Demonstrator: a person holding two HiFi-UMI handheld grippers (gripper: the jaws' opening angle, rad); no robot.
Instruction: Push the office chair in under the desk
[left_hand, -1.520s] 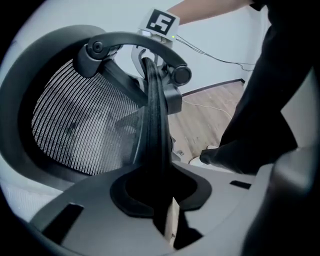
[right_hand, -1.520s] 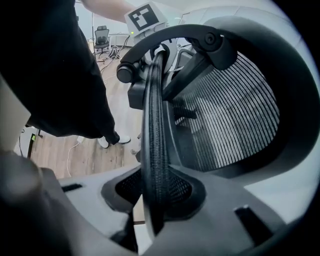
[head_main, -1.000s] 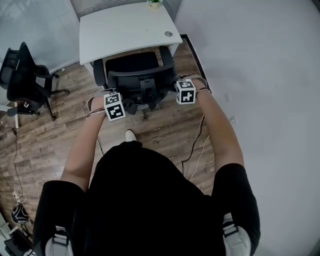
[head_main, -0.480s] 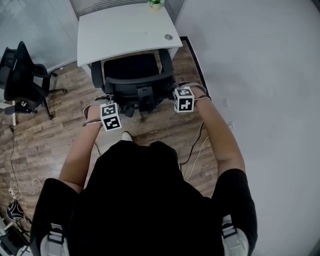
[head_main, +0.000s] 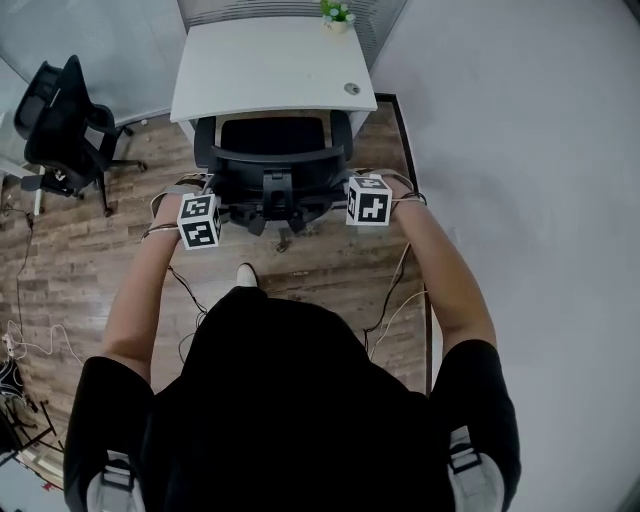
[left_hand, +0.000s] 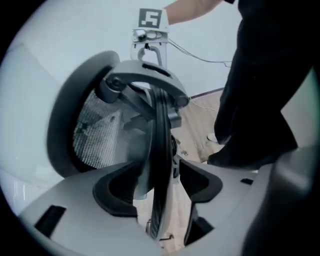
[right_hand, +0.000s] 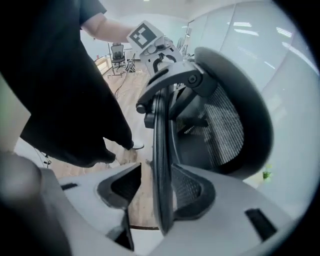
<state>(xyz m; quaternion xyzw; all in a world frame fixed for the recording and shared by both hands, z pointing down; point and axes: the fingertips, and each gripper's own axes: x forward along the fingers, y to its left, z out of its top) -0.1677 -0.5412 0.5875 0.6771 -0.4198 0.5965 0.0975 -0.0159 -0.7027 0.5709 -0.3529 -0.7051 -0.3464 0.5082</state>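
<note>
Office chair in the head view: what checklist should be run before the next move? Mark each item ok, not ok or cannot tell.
1. Black mesh office chair tucked under the white desk: ok for the seat front; the backrest stands outside.
2. Left gripper released: ok. Its jaws have just been opening, with the backrest rim between them and a gap showing.
3. Right gripper released: ok. Its jaws have just been opening, with the rim between them, close to one pad.
4. Armrests clear of the desk edge: cannot tell.
5. Trailing cables clear of the chair: cannot tell.
</note>
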